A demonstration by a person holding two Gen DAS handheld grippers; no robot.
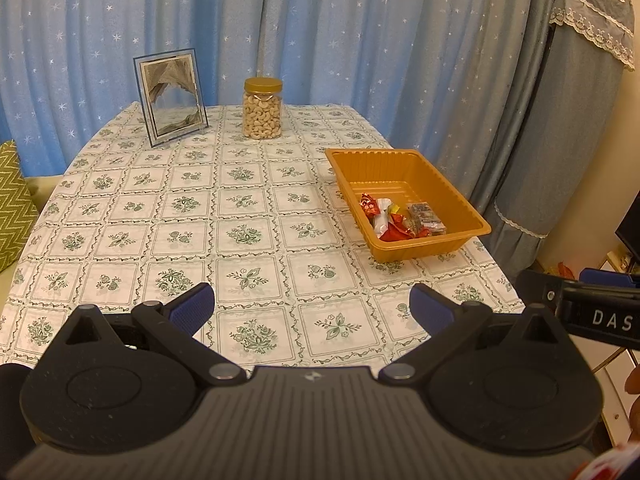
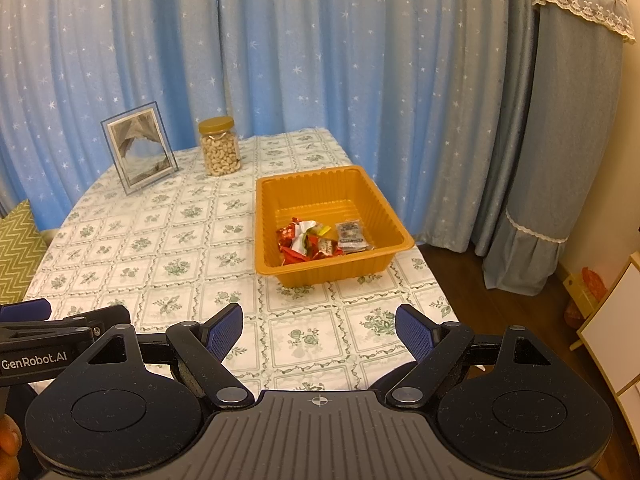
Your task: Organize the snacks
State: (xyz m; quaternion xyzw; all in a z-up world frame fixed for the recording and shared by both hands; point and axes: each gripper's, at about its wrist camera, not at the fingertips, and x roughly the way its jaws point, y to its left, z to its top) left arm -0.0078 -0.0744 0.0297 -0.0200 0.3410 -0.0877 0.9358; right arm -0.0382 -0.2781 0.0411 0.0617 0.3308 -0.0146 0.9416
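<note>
An orange plastic tray [image 1: 420, 160] [image 2: 280, 272] sits on the right side of the table. Several wrapped snacks [image 1: 394, 216] [image 2: 312, 238] lie in its near end: red and white wrappers and a dark packet [image 1: 426, 218] [image 2: 351, 236]. A clear jar of cashews [image 1: 262, 110] [image 2: 219, 148] with a gold lid stands at the table's far end. My left gripper [image 1: 312, 306] is open and empty above the near table edge. My right gripper [image 2: 319, 332] is open and empty, short of the tray.
A framed picture [image 1: 172, 100] [image 2: 140, 146] stands at the far left by the jar. The table [image 1: 160, 216] [image 2: 160, 248] has a floral checked cloth. Blue star curtains hang behind. A green zigzag cushion [image 1: 12, 204] lies at the left. A cabinet [image 2: 612, 328] stands right.
</note>
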